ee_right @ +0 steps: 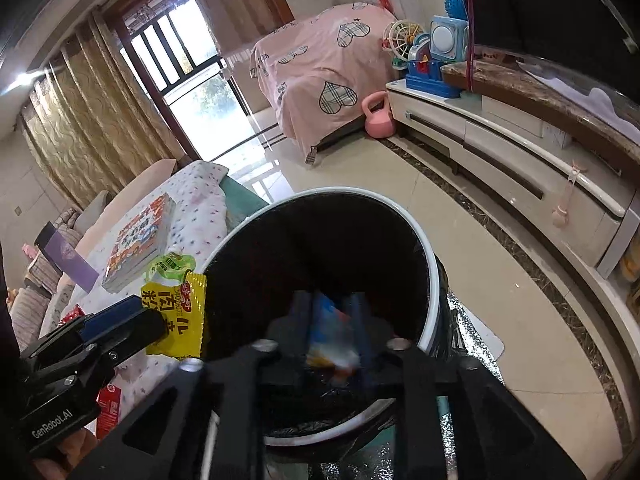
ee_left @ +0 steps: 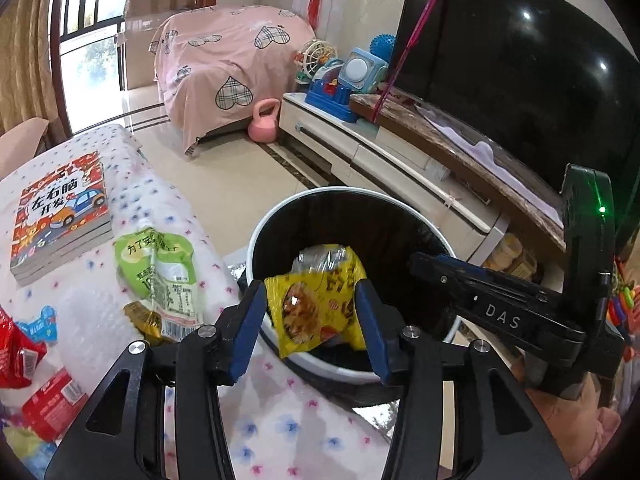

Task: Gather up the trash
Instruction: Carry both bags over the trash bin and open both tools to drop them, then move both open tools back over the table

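The left gripper (ee_left: 310, 316) is clamped on a yellow snack wrapper (ee_left: 316, 304) just above the near rim of the trash bin (ee_left: 280, 216), while the right gripper (ee_right: 334, 332), blurred, seems closed on a small colourful wrapper (ee_right: 330, 340) directly over the bin's dark opening, so both only need to release downward.

We see a crumpled yellow snack wrapper (ee_left: 316, 300) held above the white-rimmed bin (ee_left: 280, 216) with its black liner. A green pouch (ee_left: 160, 272) lies flat on the dotted cloth beside the bin, with red wrappers (ee_left: 16, 352) farther left.
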A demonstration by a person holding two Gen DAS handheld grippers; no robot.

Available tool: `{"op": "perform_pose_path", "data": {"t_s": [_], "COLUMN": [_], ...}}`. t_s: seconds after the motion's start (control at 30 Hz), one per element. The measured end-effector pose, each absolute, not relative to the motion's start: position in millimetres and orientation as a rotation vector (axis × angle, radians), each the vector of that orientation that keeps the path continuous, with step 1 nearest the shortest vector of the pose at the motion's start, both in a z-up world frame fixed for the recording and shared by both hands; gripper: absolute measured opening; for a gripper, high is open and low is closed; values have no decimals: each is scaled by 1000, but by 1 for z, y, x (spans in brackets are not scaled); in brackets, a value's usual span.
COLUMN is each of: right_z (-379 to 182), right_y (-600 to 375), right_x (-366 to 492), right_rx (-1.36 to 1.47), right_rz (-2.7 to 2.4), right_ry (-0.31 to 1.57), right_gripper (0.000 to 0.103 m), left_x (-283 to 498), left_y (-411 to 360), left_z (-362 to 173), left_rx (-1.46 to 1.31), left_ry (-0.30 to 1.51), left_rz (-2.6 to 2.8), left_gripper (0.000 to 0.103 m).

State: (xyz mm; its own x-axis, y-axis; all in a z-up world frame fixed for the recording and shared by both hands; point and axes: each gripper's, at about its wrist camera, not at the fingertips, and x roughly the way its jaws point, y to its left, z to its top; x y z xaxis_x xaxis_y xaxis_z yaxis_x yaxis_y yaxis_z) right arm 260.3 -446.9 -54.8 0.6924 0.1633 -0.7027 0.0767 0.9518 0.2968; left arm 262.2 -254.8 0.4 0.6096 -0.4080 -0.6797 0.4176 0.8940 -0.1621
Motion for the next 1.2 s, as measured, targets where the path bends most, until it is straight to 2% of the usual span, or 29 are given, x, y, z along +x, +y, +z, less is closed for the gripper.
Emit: {"op": "perform_pose_path", "data": {"t_s": [0.03,0.1,0.17,0.23,0.37,0.43,0.57,0.67,1.2], "right_z": [-54,-51,-48,-42,-31,-26,-22,-25,-46], "right_y": [-446,-444,-442,-441,-441,-440,-429,-410,-311], "right_x": [259,256,253,247,231,222,205,190,144], "right_rx": [319,322,321,326,346,352,379,386,378], "right_rz": [50,51,48,42,29,26,45,71,223], "right_ry": [804,795,787,769,733,717,701,697,752], "right_gripper": [41,44,54,56,66,67,81,87,89], "left_x": [260,256,253,250,238,230,211,195,119], "left_y": [-254,-251,-249,-246,-233,-223,-194,-171,-51], "left_z": [1,3,4,5,8,8,3,0,-17], "left_rx": [13,6,-3,-11,-29,-43,-77,-92,-185], "left_ry": [781,776,773,772,761,761,775,773,775], "left_rz": [-474,-474,-476,-472,-469,-459,-431,-403,-233], "left_gripper": [50,56,60,60,61,62,63,63,63]}}
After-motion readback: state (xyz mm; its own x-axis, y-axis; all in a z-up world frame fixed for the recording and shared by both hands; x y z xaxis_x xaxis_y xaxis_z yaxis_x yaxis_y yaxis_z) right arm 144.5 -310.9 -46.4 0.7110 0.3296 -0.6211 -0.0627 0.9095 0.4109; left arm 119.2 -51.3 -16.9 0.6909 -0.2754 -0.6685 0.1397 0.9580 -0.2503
